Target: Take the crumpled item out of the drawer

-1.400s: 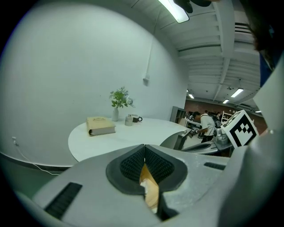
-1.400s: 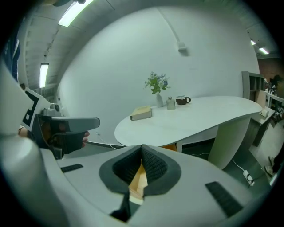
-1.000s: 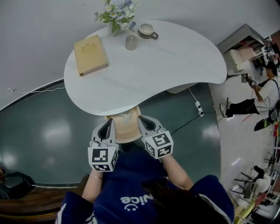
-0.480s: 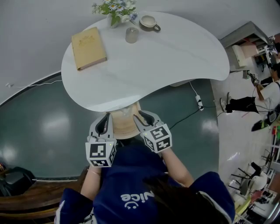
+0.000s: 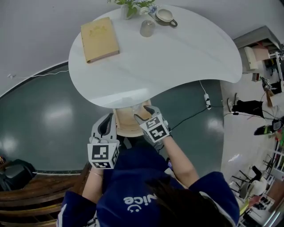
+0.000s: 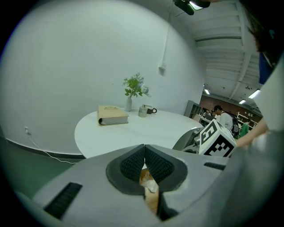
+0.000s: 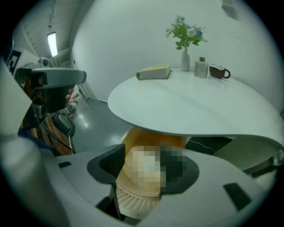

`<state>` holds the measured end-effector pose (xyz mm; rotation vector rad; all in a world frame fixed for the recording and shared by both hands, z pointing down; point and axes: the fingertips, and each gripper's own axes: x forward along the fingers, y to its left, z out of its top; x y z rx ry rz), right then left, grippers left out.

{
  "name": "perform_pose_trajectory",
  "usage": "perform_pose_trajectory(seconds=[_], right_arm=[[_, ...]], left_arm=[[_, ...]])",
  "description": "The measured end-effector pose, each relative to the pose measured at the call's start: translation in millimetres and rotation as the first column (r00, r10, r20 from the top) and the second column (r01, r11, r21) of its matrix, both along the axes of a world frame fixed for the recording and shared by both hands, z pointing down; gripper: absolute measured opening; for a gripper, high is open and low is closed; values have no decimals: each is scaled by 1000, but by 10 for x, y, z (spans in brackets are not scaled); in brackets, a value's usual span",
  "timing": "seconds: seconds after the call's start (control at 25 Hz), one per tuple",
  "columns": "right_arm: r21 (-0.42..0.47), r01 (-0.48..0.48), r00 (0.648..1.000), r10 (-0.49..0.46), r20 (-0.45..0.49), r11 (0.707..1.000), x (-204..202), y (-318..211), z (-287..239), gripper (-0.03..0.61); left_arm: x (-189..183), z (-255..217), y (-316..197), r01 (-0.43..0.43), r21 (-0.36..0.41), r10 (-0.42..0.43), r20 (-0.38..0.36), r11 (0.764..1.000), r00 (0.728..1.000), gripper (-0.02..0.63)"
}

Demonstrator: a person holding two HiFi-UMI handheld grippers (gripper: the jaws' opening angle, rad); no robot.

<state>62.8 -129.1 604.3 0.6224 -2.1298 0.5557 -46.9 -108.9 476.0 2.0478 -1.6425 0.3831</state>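
One table [image 5: 177,57], one book [image 5: 100,40], one vase [image 5: 128,11], one mug [image 5: 165,16], one tumbler [image 5: 147,28], one drawer [image 5: 126,123]; two grippers: left gripper [image 5: 106,123], right gripper [image 5: 144,113].

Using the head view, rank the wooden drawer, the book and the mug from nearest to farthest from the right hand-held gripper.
1. Wooden drawer: right beneath the right hand-held gripper, under the near edge of the table.
2. Book: on the tabletop, far left.
3. Mug: at the table's far edge, right of the book.
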Motion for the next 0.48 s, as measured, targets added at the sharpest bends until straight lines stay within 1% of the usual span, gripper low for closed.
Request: perform_pose_trajectory(seconds=[0.08,0.24,0.36,0.48], right_arm=[[8,38,998,-37,-51,999,-57,-15,129,247],[-5,112,983,-112,-143,994,-122,-2,445,261],[32,176,962,-165,-216,984,-109,-14,663,256],[33,219,942,-203,-266,975,-109,-10,870,258]], left_arm=[[-58,39,29,11,-9,-11,-1,1000,1000,5],[-172,121,73,33,-23,-33,5,999,999,5],[-227,157,106,51,-25,-51,-6,998,999,5],[-282,231,140,58,-36,-59,-9,998,998,5]])
